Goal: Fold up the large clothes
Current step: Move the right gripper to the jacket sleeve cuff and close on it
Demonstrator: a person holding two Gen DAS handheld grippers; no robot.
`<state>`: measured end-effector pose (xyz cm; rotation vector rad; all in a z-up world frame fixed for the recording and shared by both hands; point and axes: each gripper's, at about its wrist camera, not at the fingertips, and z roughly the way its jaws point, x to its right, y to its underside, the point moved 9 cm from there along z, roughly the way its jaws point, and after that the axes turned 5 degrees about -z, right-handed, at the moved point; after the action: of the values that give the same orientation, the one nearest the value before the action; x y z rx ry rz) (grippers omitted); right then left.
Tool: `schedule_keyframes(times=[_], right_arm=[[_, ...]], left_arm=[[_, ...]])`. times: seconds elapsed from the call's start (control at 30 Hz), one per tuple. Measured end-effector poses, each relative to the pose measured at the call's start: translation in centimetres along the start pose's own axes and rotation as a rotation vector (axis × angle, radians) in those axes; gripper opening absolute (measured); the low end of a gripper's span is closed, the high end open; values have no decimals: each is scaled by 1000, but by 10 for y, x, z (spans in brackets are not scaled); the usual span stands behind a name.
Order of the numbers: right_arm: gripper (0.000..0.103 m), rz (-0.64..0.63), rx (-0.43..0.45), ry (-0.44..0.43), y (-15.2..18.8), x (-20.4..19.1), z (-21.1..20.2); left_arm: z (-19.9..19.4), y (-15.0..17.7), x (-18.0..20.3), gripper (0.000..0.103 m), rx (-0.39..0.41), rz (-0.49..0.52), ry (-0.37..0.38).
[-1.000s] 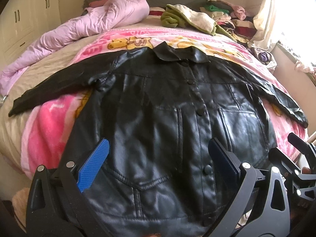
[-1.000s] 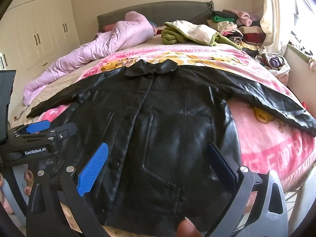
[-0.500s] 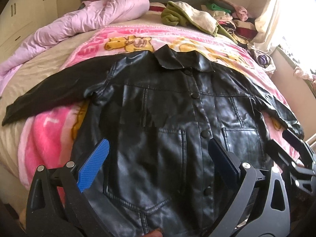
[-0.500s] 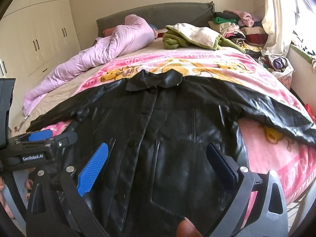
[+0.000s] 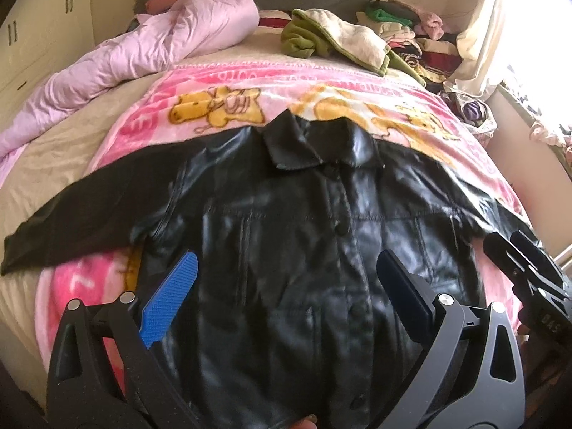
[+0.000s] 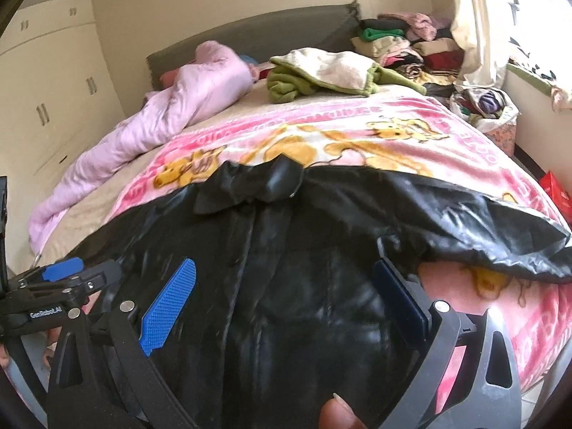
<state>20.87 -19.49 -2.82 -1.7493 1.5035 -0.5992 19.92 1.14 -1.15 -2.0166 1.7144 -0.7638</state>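
A black leather jacket (image 5: 304, 250) lies front up on a pink cartoon blanket (image 5: 221, 107) on the bed, collar far, both sleeves spread out to the sides. It also shows in the right wrist view (image 6: 304, 286). My left gripper (image 5: 286, 293) is open and empty, hovering over the jacket's lower front. My right gripper (image 6: 282, 296) is open and empty over the jacket's lower right side, with the right sleeve (image 6: 482, 243) beside it. The right gripper shows at the right edge of the left wrist view (image 5: 529, 286), and the left gripper at the left edge of the right wrist view (image 6: 53, 293).
A lilac quilt (image 5: 143, 53) lies along the bed's far left. A green and cream garment (image 5: 332, 39) lies near the headboard. Piles of clothes (image 6: 411, 46) sit at the far right by the curtain. White wardrobes (image 6: 53, 107) stand left.
Both grippers have moved forward over the jacket towards the collar, and both stay open. The jacket has not moved.
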Motion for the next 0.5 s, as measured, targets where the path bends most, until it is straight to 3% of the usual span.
schedule_keyframes(times=[0.3, 0.5], right_arm=[[99, 90, 11, 42, -16, 44, 13], [99, 182, 39, 75, -22, 81, 16]], left_arm=[[19, -33, 27, 94, -14, 10, 32], [35, -46, 66, 94, -10, 77, 100]])
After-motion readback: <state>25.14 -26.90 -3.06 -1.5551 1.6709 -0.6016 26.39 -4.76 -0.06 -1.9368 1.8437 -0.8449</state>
